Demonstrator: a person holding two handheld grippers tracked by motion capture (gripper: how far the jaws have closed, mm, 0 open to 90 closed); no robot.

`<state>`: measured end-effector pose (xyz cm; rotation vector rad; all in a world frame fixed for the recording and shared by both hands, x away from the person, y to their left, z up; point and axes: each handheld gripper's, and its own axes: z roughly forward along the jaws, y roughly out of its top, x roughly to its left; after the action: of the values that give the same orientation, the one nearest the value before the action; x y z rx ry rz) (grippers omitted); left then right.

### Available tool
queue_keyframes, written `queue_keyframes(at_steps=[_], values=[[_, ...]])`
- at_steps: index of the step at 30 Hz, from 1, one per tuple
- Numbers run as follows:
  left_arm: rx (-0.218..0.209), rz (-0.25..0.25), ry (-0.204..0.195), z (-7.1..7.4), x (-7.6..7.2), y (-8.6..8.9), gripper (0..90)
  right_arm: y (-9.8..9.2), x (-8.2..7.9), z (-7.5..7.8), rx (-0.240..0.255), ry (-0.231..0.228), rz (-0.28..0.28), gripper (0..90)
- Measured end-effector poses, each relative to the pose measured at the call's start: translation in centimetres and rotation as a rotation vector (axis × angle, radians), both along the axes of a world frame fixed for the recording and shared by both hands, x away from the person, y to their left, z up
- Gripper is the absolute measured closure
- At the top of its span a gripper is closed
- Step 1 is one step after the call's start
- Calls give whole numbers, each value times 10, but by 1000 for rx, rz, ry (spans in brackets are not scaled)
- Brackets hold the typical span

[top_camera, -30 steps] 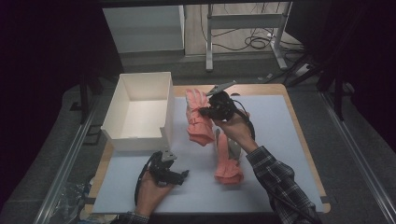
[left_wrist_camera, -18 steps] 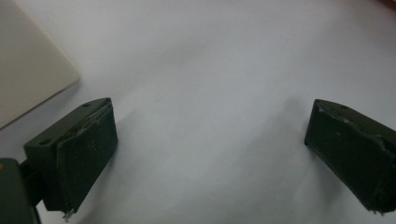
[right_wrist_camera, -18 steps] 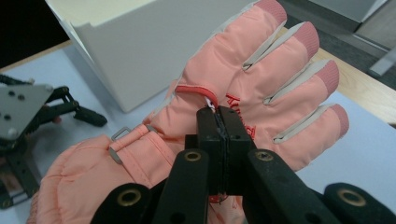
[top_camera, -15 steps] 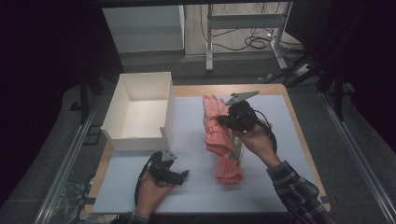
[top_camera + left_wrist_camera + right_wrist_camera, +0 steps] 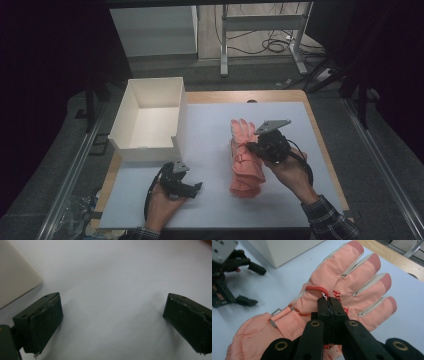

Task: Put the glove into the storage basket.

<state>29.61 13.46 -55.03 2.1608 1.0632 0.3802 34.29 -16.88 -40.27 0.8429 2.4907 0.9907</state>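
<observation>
Glove [image 5: 245, 155], salmon-pink with pale grey seams, lies flat on the white mat [image 5: 215, 125] covering the tabletop [image 5: 240, 96], right of centre, fingers pointing away from the person, cuff toward them. In the high view it looks like a second glove may lie under or behind it, cannot tell for sure. In the right gripper view the glove [image 5: 342, 287] has four fingertips spread at upper right, a metal buckle [image 5: 276, 313] on the wrist strap at left, and red lettering partly hidden by the jaws.

Right gripper [image 5: 252, 147] sits at the glove's right edge, held by the right hand [image 5: 292, 172]. Its jaws are closed together, pinching a small red-trimmed fold of fabric on the back of the glove [image 5: 329, 302].

Left gripper [image 5: 192, 187] rests low on the mat near the front edge, held in the left hand [image 5: 162, 202], well apart from the glove. Jaws spread wide, nothing between them but bare mat [image 5: 112, 315].

White open box [image 5: 150, 120] stands at the mat's left side, just beyond the left gripper; its corner shows in the left gripper view [image 5: 15, 275].
</observation>
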Motion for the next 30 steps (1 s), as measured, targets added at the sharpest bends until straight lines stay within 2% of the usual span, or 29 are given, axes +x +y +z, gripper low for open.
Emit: queue_keyframes(at_steps=[4, 9, 16, 21, 27, 30], values=[[1, 0, 1, 0, 0, 0, 24, -1, -6, -14, -11, 12, -15, 884], [2, -1, -2, 0, 0, 0, 24, 0, -1, -36, -6, 56, -28, 884], [0, 1, -2, 0, 0, 0, 24, 4, -1, -51, -28, 55, -38, 884], [-2, 3, -4, 0, 0, 0, 24, 5, 1, -65, -23, 68, -44, 884], [-1, 2, -4, 0, 0, 0, 24, 3, -1, -67, -14, 57, -33, 857], [-1, 1, -4, 0, 0, 0, 24, -3, -1, -61, 36, 39, -20, 785]])
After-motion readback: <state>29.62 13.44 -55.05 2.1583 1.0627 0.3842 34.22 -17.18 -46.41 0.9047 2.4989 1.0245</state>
